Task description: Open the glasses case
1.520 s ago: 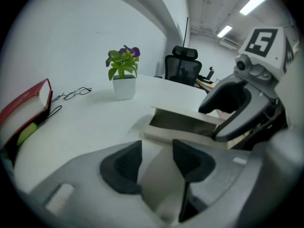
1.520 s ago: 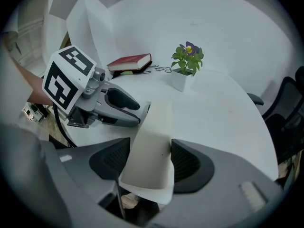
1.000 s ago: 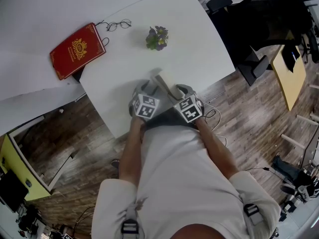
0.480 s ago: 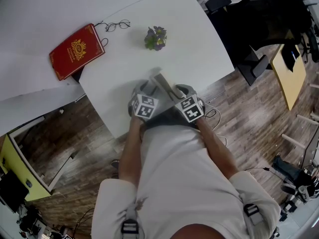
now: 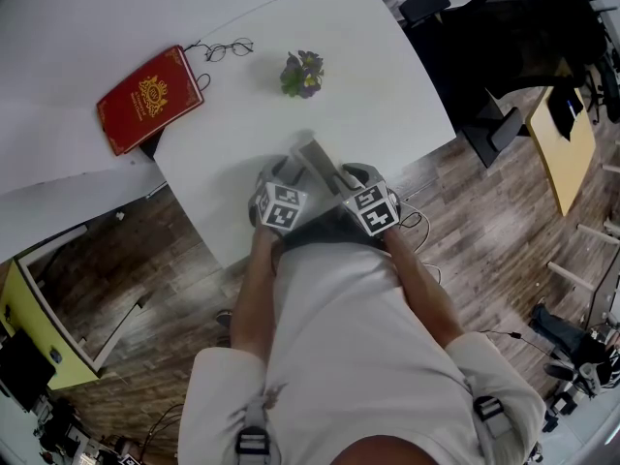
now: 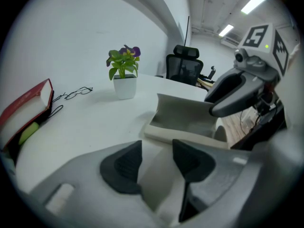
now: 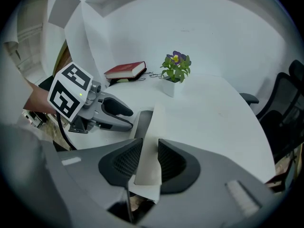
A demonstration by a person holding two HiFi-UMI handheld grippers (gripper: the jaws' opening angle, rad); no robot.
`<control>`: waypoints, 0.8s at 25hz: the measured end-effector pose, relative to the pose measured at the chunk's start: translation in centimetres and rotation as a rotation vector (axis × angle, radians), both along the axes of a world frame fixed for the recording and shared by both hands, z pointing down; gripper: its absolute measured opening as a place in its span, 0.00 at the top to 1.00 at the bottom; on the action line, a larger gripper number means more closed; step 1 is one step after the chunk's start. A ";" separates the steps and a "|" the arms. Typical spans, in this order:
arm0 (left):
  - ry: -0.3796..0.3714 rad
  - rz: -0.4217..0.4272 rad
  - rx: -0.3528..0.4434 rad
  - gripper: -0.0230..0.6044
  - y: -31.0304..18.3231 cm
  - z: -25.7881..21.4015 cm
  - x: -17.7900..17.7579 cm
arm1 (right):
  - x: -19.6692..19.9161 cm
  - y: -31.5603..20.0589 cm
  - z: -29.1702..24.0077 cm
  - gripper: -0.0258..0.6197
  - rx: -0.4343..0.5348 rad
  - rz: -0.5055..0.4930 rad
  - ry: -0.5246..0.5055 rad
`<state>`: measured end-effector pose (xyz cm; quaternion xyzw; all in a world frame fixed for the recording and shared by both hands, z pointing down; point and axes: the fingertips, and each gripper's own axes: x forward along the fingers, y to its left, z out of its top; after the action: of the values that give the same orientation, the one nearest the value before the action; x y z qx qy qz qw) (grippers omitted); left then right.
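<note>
The cream glasses case (image 5: 315, 153) lies near the front edge of the white table (image 5: 387, 76), its lid raised. In the left gripper view it shows as an open trough (image 6: 185, 118). My left gripper (image 6: 154, 163) is shut on a flat cream part of the case at its near end. My right gripper (image 7: 148, 160) has the case's thin upright flap (image 7: 152, 122) between its pads, which touch it as the jaws are closing. In the head view the left gripper (image 5: 291, 168) and right gripper (image 5: 339, 174) sit side by side at the case.
A red book (image 5: 150, 98), a pair of glasses (image 5: 221, 48) and a small potted plant (image 5: 304, 73) lie farther back on the table. A black office chair (image 5: 504, 46) stands to the right. The table's front edge is just below the grippers.
The right gripper's marker cube has shifted very slightly to the right. The left gripper and the case keep their place.
</note>
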<state>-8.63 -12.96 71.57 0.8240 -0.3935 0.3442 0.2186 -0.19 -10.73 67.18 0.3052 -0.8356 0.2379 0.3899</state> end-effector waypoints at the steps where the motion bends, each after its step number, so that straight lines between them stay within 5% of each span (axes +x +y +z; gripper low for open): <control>1: 0.000 -0.001 0.000 0.64 0.0 0.0 0.0 | 0.1 0.0 0.0 0.80 -0.001 0.001 -0.002; 20: -0.003 -0.014 -0.011 0.64 0.2 -0.1 0.1 | 1.5 -0.8 0.0 0.87 -0.016 0.039 -0.024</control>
<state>-8.50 -12.79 71.43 0.8195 -0.3976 0.3461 0.2247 1.33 -11.56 67.13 0.3152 -0.8322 0.2558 0.3778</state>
